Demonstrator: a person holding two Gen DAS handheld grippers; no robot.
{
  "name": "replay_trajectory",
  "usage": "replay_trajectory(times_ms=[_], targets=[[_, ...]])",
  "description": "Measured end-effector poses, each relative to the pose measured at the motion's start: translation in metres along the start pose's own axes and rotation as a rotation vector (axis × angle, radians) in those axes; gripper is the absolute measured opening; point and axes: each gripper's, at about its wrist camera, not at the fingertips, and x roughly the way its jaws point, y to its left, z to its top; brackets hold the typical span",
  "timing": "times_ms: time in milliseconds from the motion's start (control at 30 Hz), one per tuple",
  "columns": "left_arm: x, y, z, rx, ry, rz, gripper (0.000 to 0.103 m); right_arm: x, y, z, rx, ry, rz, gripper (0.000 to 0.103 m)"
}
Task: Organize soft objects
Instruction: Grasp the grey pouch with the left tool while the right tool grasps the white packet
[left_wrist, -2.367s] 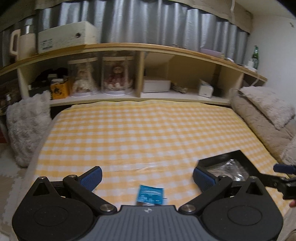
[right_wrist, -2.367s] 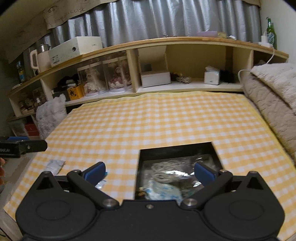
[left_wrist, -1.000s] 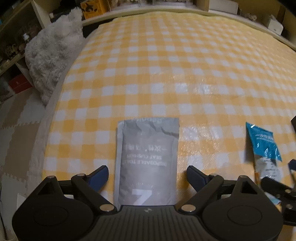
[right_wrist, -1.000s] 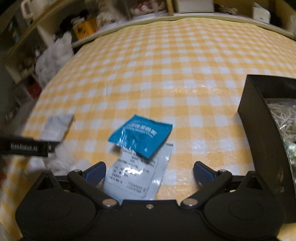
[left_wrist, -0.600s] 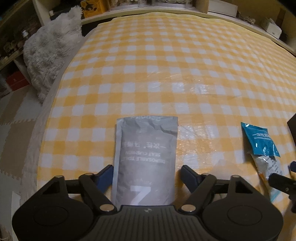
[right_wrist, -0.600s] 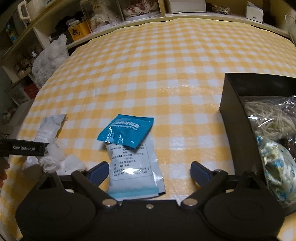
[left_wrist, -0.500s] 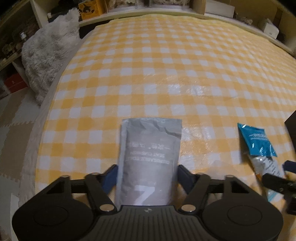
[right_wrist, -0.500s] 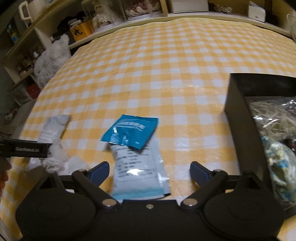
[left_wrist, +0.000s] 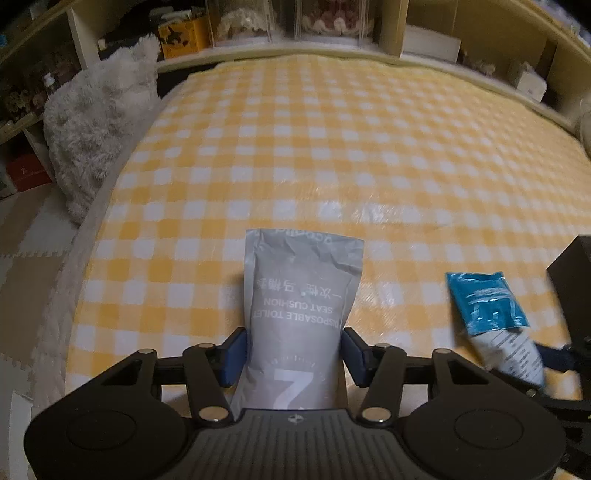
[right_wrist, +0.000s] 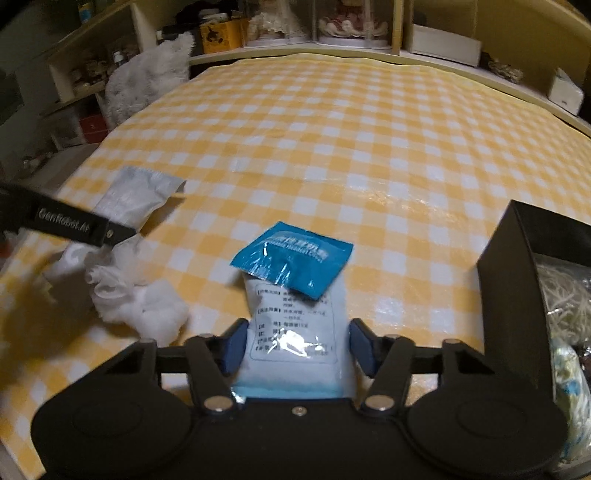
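Grey pouch (left_wrist: 299, 314) sits pinched between left gripper (left_wrist: 293, 350) fingers (left_wrist: 232, 350).

"DISPOSABLE TOILET SEAT CUSHION" on grey pouch (left_wrist: 300, 314); "GenRobot.AI" on left gripper (right_wrist: 64, 220).

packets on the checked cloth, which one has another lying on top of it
The white packet between the right claw's fingers: the blue packet overlaps its far end. The grey packet lies uncovered.
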Motion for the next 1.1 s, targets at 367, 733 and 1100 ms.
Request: replay_trajectory(times_ms=[367,733,1100], targets=[[-0.052,-0.026,-0.001,-0.048,-0.134,-0.047,0.055,-0.040,-0.001,0.014,-0.005,-0.140,0.012,0.040],[-0.081,-0.039,-0.002,-0.071,-0.239,-0.110,0.055,-0.083,-0.016,0.024,0.028,-0.237,-0.014,0.039],[-0.120,-0.064,-0.007,-0.120,-0.339,-0.179,0.055,-0.149,-0.035,0.033,0.018,-0.321,-0.033,0.039]])
